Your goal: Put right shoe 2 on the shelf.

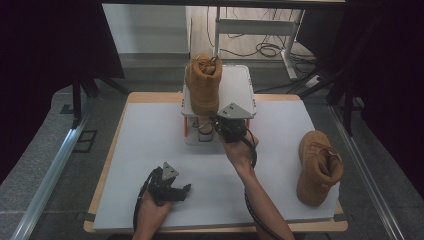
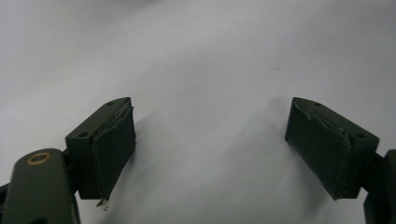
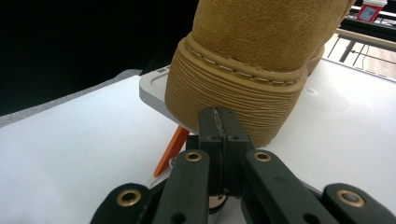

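Observation:
A tan suede boot (image 1: 204, 82) stands on a white raised platform (image 1: 237, 85) at the far middle of the table, its ribbed sole end overhanging the near edge. My right gripper (image 1: 214, 121) is at that near edge, shut, its tips (image 3: 219, 122) pressed together and right against the boot's (image 3: 261, 46) sole; nothing shows between the pads. A second tan boot (image 1: 318, 167) stands at the table's right side. Near the front left my left gripper (image 1: 185, 190) lies low over the white mat (image 2: 196, 56), open (image 2: 210, 140) with nothing between its pads.
The platform (image 3: 154, 86) rests on orange legs (image 3: 170, 150). A white mat (image 1: 150, 145) covers the wooden tabletop. Behind the table, cables and a desk frame (image 1: 260, 30) sit on the floor, with dark curtains on both sides.

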`<state>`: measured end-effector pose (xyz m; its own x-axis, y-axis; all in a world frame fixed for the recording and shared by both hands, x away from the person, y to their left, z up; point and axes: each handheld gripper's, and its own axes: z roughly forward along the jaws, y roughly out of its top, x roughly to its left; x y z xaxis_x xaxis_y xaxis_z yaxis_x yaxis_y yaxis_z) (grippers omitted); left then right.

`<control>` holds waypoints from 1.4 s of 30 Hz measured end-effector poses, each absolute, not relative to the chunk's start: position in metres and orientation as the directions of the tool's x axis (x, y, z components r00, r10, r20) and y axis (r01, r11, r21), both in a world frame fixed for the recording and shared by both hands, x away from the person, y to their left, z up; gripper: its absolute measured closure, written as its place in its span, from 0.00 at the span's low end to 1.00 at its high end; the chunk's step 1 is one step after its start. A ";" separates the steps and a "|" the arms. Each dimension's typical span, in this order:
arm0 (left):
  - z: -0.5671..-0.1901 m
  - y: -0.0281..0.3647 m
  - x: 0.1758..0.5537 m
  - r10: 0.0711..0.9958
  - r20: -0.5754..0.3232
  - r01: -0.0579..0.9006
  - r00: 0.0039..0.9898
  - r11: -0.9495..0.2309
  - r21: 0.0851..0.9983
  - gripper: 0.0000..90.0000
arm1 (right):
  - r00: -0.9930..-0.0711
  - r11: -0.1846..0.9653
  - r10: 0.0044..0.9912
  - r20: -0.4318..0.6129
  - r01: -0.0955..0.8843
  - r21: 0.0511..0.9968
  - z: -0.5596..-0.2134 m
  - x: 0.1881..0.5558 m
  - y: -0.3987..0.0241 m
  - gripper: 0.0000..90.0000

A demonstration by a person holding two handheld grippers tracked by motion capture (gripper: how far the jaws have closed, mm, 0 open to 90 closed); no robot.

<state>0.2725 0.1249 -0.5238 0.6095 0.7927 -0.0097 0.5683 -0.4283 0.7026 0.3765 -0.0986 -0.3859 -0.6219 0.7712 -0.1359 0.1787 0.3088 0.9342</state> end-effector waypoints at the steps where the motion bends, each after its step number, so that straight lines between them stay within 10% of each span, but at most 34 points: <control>1: -0.524 0.125 0.272 0.792 -0.007 0.568 0.610 -0.431 0.701 0.18 | -0.624 0.307 0.770 -0.133 0.178 0.935 -0.386 0.377 -0.098 1.00; 29: -0.524 0.125 0.273 0.791 -0.008 0.569 0.611 -0.432 0.700 0.18 | -0.667 0.314 0.737 -0.104 0.203 0.927 -0.387 0.392 -0.077 0.98; 42: -0.524 0.125 0.273 0.792 -0.008 0.569 0.610 -0.431 0.701 0.18 | -0.752 0.357 0.656 -0.056 0.245 0.901 -0.395 0.384 -0.070 0.63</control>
